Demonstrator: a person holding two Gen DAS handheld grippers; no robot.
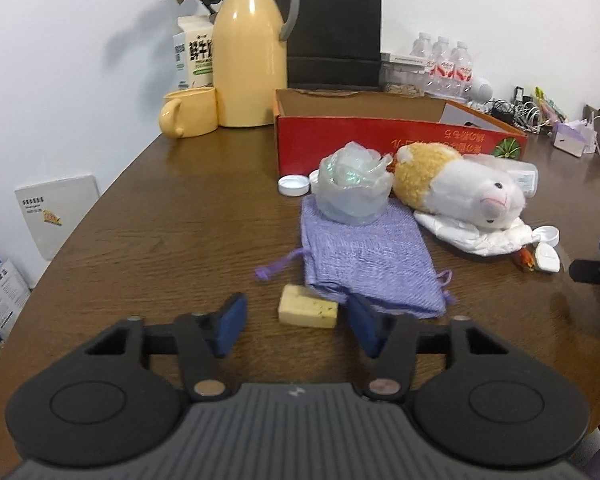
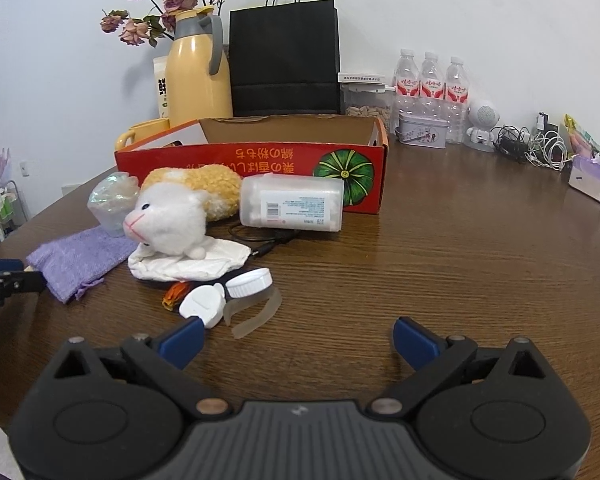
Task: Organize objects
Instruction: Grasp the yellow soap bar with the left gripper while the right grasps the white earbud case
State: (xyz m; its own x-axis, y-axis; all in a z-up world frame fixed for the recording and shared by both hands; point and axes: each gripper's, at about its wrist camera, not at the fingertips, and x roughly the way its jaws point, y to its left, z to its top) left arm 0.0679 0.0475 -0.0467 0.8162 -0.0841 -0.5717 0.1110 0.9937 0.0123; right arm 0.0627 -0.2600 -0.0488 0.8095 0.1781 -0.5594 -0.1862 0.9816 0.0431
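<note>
One brown wooden table [image 1: 180, 208] stood against a white wall. Beside the red box [image 1: 380, 136] lay a plush toy [image 1: 452, 180] and purple pouch [image 1: 364, 252]. Only the left view showed the yellow block [image 1: 307, 311] before that pouch, between the left gripper's [image 1: 298, 322] parted, non-touching jaws. The right gripper [image 2: 296, 338] gaped wide, empty; the box's inside was hidden

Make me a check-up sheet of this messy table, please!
Surface: brown wooden table.
Job's things: yellow block, purple pouch, plush toy, white caps, clear tub; red box open.
Clutter: yellow jug, mug, black bag, water bottles.
Grippers: left hand-held gripper open around the block; right hand-held gripper open, empty.
Cables: tangle at the far right; black lead by the tub.
Surroundings: white wall, dried flowers.
</note>
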